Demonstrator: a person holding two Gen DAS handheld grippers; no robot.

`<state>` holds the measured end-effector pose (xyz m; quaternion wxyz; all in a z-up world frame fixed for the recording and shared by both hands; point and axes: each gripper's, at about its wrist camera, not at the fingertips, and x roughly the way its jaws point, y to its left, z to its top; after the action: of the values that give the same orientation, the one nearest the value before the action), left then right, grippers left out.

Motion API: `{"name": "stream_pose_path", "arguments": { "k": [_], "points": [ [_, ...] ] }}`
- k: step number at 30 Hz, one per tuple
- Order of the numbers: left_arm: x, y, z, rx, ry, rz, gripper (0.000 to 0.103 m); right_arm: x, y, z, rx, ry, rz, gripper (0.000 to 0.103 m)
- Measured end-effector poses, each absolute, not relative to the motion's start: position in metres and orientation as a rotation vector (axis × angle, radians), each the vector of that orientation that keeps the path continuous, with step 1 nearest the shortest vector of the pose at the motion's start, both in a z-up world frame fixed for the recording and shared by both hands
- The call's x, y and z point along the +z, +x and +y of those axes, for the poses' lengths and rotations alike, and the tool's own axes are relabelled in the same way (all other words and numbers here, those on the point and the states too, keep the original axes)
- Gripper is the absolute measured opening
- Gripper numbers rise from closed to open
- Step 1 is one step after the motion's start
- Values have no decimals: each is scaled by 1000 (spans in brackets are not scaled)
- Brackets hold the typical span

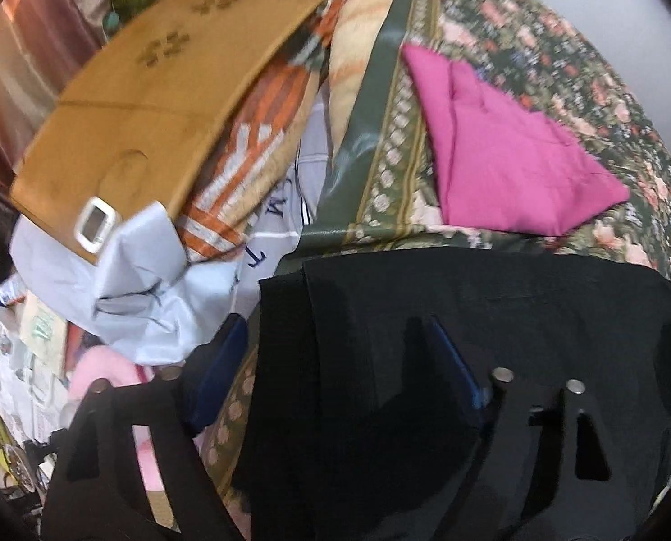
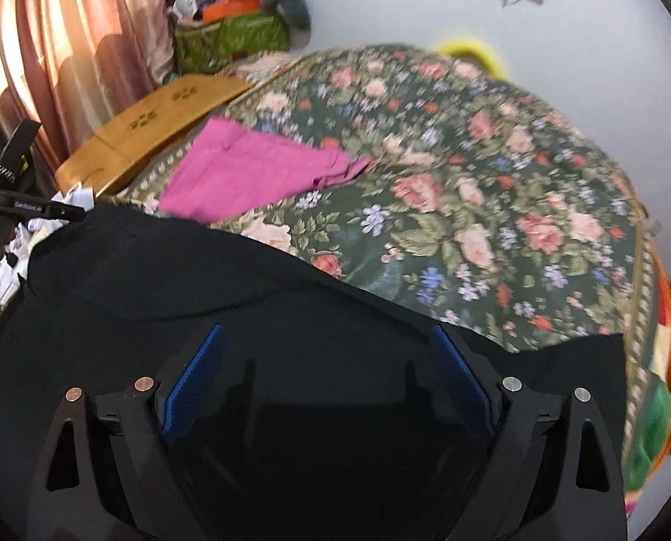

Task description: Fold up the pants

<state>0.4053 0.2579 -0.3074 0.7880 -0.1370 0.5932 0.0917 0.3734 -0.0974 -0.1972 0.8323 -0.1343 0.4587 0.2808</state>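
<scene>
Nearest, the black pants (image 2: 290, 279) are spread along the bed's near edge, under the right tongs (image 2: 326, 387), whose jaws are seen spread wide, and the left tongs (image 1: 330, 383), likewise agape at the bed's left edge. The cloth is judged soft, light and limp, best pinched at a hem corner. Farther in, a folded pink garment (image 2: 254, 171) is laid on the floral bedspread (image 2: 493, 189).

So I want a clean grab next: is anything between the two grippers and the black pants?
Nothing visible. The right gripper and left gripper hang open directly over the black fabric pants; the folded magenta cloth lies beyond them.
</scene>
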Motion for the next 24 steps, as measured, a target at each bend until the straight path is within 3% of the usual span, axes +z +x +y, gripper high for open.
{"name": "stream_pose_path", "arguments": {
  "k": [2, 5, 8, 10, 11, 12, 13, 14, 18, 24],
  "points": [
    [-318, 413, 260, 178, -317, 1310, 70, -204, 385, -92, 613, -297, 994, 84],
    [-326, 421, 257, 168, -309, 1320, 63, -213, 396, -81, 625, -338, 1013, 70],
    [-328, 424, 251, 158, -294, 1309, 56, -219, 401, -74, 631, -366, 1004, 70],
    [-329, 427, 246, 164, -267, 1309, 52, -226, 404, -69, 629, -383, 1014, 63],
    [-329, 427, 244, 168, -252, 1304, 46, -229, 405, -68, 626, -387, 1012, 62],
    [-329, 428, 243, 174, -239, 1302, 31, -231, 403, -67, 625, -390, 1001, 59],
    [-329, 427, 243, 193, -219, 1304, 23, -231, 402, -67, 631, -388, 996, 56],
    [-329, 425, 244, 207, -211, 1305, 17, -231, 401, -67, 634, -382, 998, 48],
    [-323, 419, 247, 185, -239, 1289, 8, -233, 395, -66, 640, -370, 1023, 11],
    [-294, 412, 236, 189, -164, 1213, 4, -226, 385, -64, 632, -385, 1003, 5]
  ]
}}
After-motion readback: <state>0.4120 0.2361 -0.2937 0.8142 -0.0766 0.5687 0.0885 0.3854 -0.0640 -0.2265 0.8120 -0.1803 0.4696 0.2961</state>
